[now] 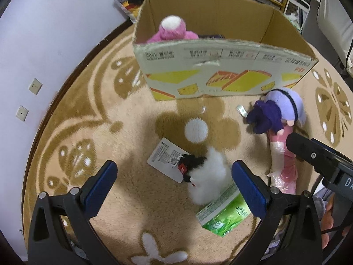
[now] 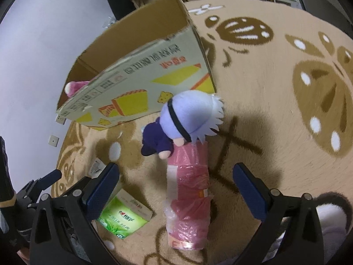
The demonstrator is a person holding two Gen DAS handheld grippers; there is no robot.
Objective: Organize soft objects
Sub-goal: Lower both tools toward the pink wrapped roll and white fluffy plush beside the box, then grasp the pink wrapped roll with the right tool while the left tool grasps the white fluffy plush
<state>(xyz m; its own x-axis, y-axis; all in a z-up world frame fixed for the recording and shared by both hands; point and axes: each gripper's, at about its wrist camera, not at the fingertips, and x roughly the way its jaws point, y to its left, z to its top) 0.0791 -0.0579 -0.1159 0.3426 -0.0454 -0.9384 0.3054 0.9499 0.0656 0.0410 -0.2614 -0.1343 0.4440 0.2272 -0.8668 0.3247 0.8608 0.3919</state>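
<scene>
1. White fluffy plush (image 1: 208, 176) with a black part and a paper tag (image 1: 166, 159) lies on the beige patterned rug (image 1: 132, 121), just ahead of the left claw (image 1: 174, 187), whose blue pads (image 1: 100, 185) stand wide apart, released, holding nothing; the plush's near end touches a green tissue pack (image 1: 222, 216).
2. Right claw (image 2: 176, 190) is likewise spread open and empty, poised above a pink plastic-wrapped roll (image 2: 188, 198) lying on the rug; the green pack (image 2: 122, 218) sits to its left.
3. Purple-haired doll (image 2: 185, 123) in dark clothes lies at the roll's far end, touching it.
4. Cardboard box (image 1: 220, 75) stands open beyond, near the doll; a pink plush (image 1: 172, 32) sits inside at its left.
</scene>
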